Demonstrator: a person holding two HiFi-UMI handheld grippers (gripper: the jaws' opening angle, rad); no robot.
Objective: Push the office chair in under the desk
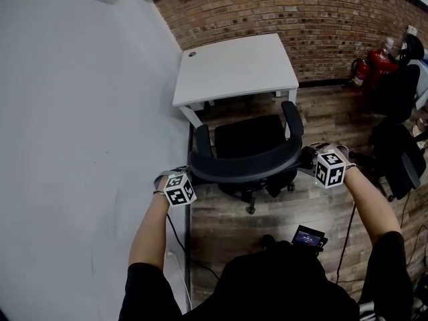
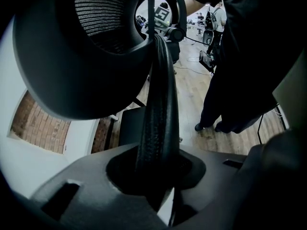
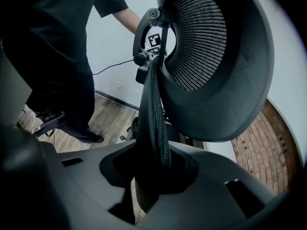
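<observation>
Black short-sleeved shirt (image 1: 287, 286), dark trousers (image 3: 72, 99). Left cube (image 1: 179, 188) and right cube (image 1: 330, 168) white, printed with black square markers. Thin black cable (image 1: 175, 236) trailing.

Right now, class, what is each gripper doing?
Left gripper: closed on the black mesh office chair's curved backrest rim.
Right gripper: closed on that same rim's other end.

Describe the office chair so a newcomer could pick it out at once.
Find the brick wall, then the white desk by it. The office chair is the black one before that desk, seat facing it. Unlike the dark chairs to the right, its curved backrest is gripped by the left hand-held gripper and the right hand-held gripper.
</observation>
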